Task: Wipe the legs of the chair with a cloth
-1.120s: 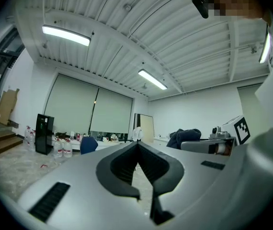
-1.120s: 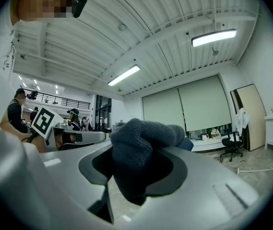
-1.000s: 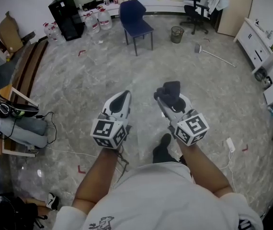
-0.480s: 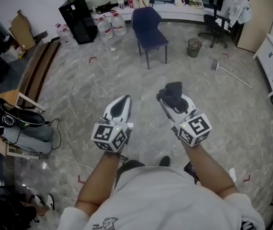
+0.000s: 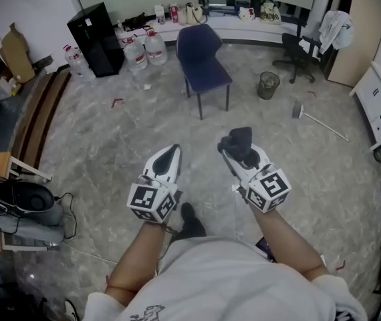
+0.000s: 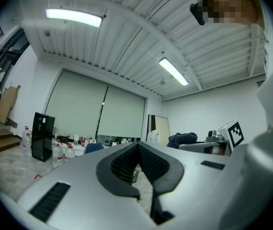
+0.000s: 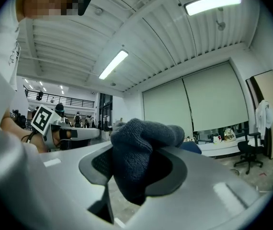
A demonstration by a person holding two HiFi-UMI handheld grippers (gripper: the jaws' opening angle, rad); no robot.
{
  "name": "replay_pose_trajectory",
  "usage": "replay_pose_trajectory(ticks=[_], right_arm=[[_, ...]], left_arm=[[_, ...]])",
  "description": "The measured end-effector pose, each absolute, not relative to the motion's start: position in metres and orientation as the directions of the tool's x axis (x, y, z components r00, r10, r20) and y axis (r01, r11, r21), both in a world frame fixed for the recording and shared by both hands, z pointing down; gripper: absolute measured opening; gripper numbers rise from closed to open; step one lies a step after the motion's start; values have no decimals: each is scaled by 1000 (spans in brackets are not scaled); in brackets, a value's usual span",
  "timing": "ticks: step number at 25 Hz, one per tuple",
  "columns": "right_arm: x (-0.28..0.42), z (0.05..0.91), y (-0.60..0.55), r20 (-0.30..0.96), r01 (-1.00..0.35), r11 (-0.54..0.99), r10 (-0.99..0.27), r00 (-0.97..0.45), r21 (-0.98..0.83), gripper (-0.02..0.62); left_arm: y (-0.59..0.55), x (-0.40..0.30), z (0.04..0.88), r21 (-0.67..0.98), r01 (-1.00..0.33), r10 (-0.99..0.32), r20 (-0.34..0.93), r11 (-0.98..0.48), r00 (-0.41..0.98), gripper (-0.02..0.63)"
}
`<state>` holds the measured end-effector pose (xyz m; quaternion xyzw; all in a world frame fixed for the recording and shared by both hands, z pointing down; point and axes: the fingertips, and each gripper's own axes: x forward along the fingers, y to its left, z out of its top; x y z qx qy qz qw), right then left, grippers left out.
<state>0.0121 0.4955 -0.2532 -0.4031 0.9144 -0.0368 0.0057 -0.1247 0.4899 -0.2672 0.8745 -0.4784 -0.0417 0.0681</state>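
- A grey marble-patterned floor (image 5: 110,132) fills a cluttered room; the blue chair (image 5: 204,55) stands at the far side.
- Left gripper (image 5: 171,150): fingers together, nothing between them.
- Right gripper (image 5: 231,147): fingers clamped on a dark cloth (image 5: 239,138), well apart from the chair.

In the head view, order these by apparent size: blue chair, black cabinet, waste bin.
1. blue chair, largest
2. black cabinet, only slightly smaller, so a close call
3. waste bin, clearly smallest

A dark blue chair (image 5: 204,57) stands upright on the floor in the upper middle of the frame. A bunched dark grey cloth (image 5: 237,142) sits clamped in the right hand-held gripper (image 5: 238,151), lower centre.
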Motion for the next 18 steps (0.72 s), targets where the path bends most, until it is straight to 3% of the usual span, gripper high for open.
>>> replay_pose_trajectory(ticks=[10,18], right_arm=[[-43,-275,286,1,-795,606,-795,-606,-33,147],[-5,-238,146,16,-791,609,-792,-611,-52,147]], left_arm=[[262,-175,-284,159,-770,-783,-33,-618,621,6],[124,-141,-266,138,-772,-782,-30,-620,623,6]])
